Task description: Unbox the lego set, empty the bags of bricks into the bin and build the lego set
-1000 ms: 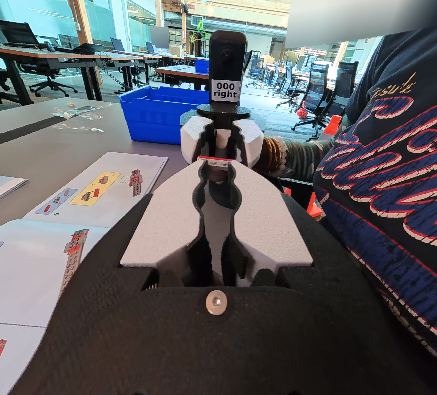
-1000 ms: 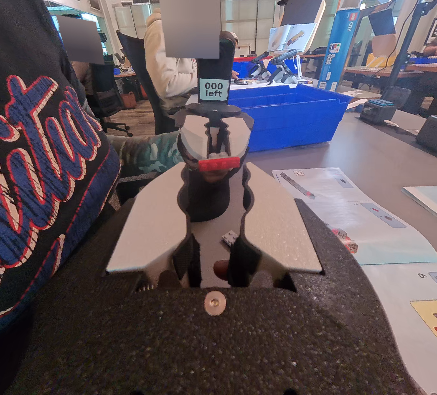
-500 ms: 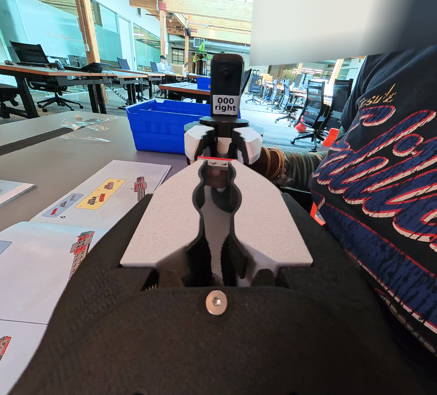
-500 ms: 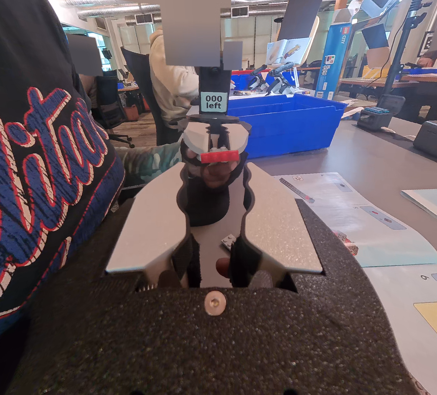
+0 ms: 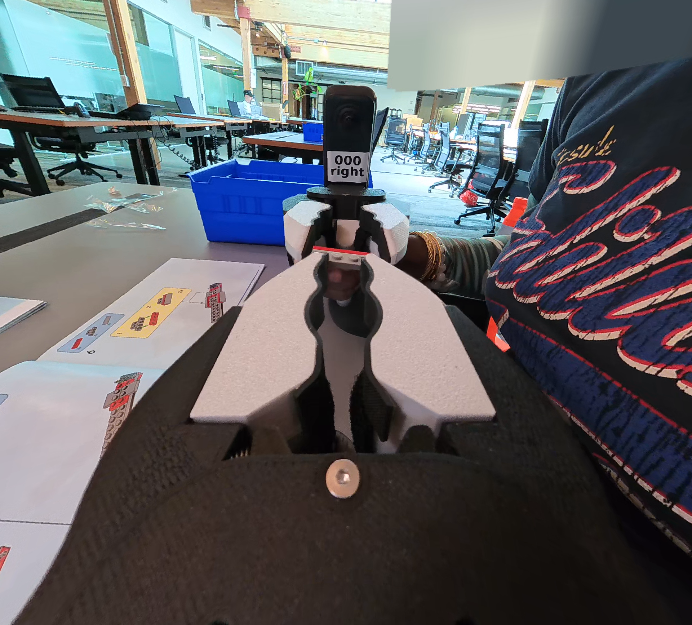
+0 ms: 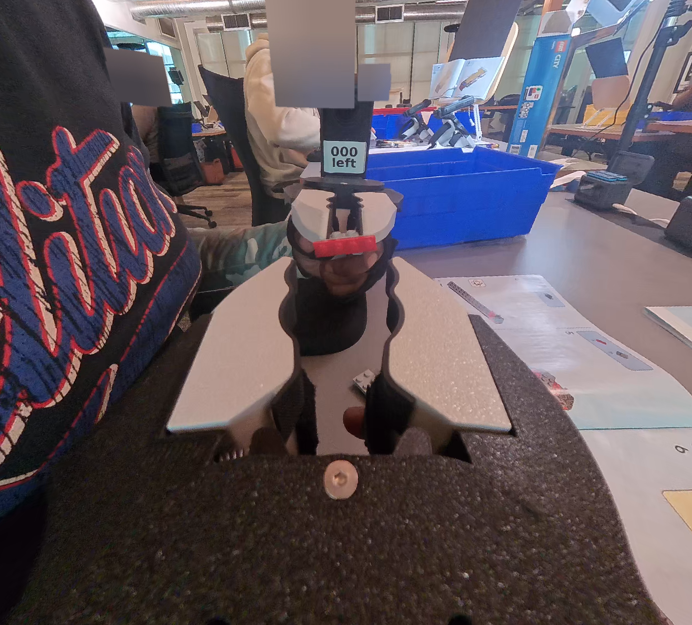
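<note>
My left gripper (image 5: pixel 341 262) is shut on a small grey plate (image 5: pixel 342 261) at its fingertips. A red brick (image 5: pixel 339 250) is joined to the plate's far side. In the right wrist view the left gripper (image 6: pixel 343 236) faces me, with the red brick (image 6: pixel 344 245) across its tips. My right gripper (image 6: pixel 340 266) is open, its tips just short of the red brick and not gripping it. It faces the left one in the left wrist view (image 5: pixel 346 232). A small grey piece (image 6: pixel 365 380) shows deep between the right gripper's fingers. Both grippers are held in the air above the table edge.
An open instruction booklet (image 5: pixel 168 307) lies on the grey table, also in the right wrist view (image 6: pixel 543 337). The blue bin (image 5: pixel 239 210) (image 6: pixel 468 202) stands behind it. Empty clear bags (image 5: pixel 127 202) lie far left. The person's torso (image 5: pixel 599 270) is close beside both grippers. The tips of both grippers are at nearly the same place.
Both grippers have tilted up a little while still facing each other. The red brick now sits slightly beyond my right fingertips. The left grip is unchanged.
</note>
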The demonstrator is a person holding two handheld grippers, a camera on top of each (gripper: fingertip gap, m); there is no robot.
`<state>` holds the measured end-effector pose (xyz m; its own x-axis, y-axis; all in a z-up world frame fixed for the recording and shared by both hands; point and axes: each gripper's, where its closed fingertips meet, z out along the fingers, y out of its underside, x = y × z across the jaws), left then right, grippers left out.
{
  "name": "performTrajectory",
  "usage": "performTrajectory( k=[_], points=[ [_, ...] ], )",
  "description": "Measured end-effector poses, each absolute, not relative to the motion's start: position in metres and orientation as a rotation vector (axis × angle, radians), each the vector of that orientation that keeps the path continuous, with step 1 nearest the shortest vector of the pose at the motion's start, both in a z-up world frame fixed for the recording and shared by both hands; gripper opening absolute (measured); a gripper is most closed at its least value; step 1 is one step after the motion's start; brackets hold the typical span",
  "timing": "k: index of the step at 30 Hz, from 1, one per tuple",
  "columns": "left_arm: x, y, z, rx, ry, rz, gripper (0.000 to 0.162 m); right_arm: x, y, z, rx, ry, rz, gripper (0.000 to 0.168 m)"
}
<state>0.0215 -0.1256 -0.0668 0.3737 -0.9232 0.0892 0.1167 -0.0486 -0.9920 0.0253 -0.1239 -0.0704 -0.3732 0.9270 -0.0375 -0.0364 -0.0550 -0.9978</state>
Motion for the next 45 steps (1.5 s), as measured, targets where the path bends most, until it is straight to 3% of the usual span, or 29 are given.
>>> performTrajectory(
  k=[45],
  points=[
    [0.023, -0.131, -0.064, -1.312, 0.807, -1.016, 0.016, 0.021, -0.134, -0.077, -0.939, -1.514, 1.514, 0.04]
  ],
)
